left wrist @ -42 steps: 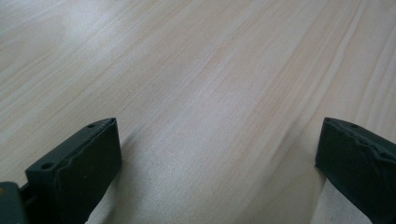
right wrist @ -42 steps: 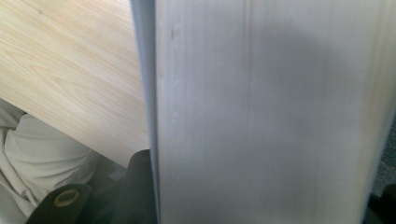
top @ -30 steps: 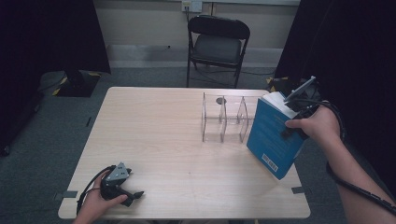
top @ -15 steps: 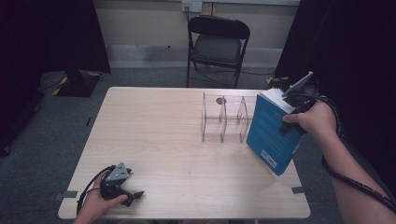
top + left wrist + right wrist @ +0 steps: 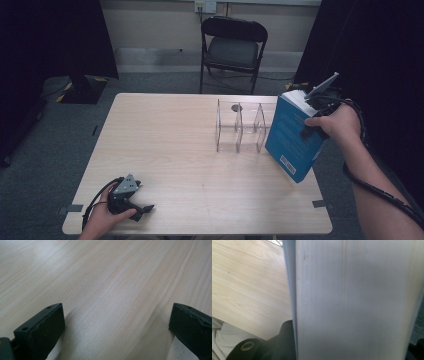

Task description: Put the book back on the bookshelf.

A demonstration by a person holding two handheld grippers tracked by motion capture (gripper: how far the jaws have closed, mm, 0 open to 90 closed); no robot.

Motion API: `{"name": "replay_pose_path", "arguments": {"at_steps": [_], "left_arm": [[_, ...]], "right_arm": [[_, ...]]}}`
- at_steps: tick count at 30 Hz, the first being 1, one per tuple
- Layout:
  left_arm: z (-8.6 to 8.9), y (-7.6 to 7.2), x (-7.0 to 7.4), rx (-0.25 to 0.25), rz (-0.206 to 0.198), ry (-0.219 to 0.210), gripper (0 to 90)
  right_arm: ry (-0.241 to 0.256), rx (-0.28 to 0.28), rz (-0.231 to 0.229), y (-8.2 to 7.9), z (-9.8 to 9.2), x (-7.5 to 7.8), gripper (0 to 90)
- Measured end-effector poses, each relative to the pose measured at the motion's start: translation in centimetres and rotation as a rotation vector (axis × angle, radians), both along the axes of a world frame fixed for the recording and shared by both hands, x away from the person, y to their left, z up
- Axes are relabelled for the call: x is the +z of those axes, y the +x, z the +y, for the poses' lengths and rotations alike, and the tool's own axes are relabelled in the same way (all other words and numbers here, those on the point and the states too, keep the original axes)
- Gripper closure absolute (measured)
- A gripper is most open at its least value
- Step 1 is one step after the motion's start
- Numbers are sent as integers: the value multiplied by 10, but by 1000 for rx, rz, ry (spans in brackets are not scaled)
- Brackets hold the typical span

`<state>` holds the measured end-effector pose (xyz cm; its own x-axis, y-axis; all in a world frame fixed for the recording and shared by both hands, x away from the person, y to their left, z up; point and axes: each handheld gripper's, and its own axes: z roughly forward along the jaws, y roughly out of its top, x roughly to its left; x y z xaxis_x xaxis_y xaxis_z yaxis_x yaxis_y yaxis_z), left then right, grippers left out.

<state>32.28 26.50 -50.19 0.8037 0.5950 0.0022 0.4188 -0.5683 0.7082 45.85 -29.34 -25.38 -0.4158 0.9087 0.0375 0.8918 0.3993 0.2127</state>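
Observation:
A blue book [image 5: 290,135] stands tilted on one corner near the table's right edge, just right of a clear acrylic divider rack [image 5: 241,127]. My right gripper [image 5: 314,112] is shut on the book's upper part; the right gripper view has the book's white page edges [image 5: 352,300] pressed close between the jaws. At the front left corner of the wooden table [image 5: 175,145], my left gripper [image 5: 142,207] rests on the surface in a hand. Its jaws stand wide apart over bare wood [image 5: 112,290], with nothing between them.
A black folding chair [image 5: 232,47] stands behind the table's far edge. Dark curtains hang at the left and right. Grey carpet surrounds the table. A small dark round mark [image 5: 237,107] lies on the table behind the rack.
The right hand has lifted and shifted the book slightly, keeping it tilted beside the rack. The left gripper has stayed where it was.

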Motion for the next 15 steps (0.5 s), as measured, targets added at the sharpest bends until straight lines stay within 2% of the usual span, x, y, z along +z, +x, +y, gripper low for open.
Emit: {"name": "replay_pose_path", "arguments": {"at_steps": [15], "left_arm": [[0, 0, 0, 0, 0, 0, 0]], "right_arm": [[-9, -6, -8, 10, 6, -4, 615]]}}
